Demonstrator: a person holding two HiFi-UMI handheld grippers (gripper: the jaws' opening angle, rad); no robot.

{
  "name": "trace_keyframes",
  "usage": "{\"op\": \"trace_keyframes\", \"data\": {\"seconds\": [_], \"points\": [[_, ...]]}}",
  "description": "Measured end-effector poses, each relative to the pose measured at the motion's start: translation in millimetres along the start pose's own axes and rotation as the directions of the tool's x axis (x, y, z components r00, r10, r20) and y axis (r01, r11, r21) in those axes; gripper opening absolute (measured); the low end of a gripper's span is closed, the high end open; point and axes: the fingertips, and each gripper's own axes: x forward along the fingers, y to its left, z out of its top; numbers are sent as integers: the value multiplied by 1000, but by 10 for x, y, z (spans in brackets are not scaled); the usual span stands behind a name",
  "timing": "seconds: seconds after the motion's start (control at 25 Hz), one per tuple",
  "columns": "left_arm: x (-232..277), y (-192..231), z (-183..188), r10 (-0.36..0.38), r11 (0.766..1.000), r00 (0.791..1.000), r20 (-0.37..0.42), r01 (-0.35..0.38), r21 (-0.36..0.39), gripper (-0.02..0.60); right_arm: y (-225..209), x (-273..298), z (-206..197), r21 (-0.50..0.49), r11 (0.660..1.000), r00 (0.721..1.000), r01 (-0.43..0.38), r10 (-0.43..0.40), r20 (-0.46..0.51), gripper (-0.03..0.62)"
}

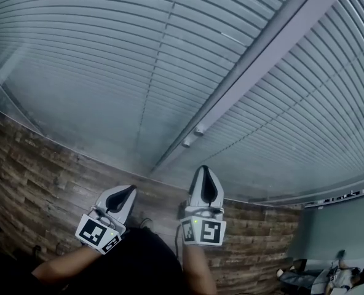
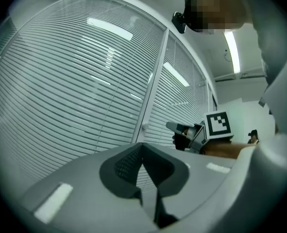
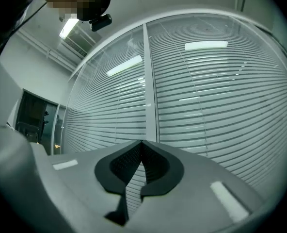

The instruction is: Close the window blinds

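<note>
Holding both grippers clenched on nothing, we're facing the blinds (image 1: 108, 60), slats running horiz. across both panes. The right gripper (image 1: 205, 171) is sitting nearer the upright frame post (image 1: 256, 60); its small knobs (image 1: 198, 129), prob. the tilt control, are lying just ahead of the tips. The left gripper (image 1: 129, 191) is hanging further off.

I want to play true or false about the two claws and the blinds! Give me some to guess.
1. The left claw and the right claw are both shut. True.
2. The right claw grips a cord. False: it holds nothing.
3. The blinds have slats that run sideways. True.
4. The left claw touches the blinds. False: it is held clear of them.
5. The planks below the blinds are red. False: they are brown and look like wood.
</note>
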Motion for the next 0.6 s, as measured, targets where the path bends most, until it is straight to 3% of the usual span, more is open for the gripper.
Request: {"op": "trace_keyframes", "data": {"seconds": [0.36, 0.6], "points": [[56, -142, 42, -26, 999, 1000, 2, 26, 43, -2, 38, -240, -88, -47, 999, 1000, 20, -20, -8, 0], [98, -195, 52, -26, 998, 1000, 11, 26, 52, -2, 119, -351, 93, -72, 997, 1000, 15, -13, 18, 0]]}}
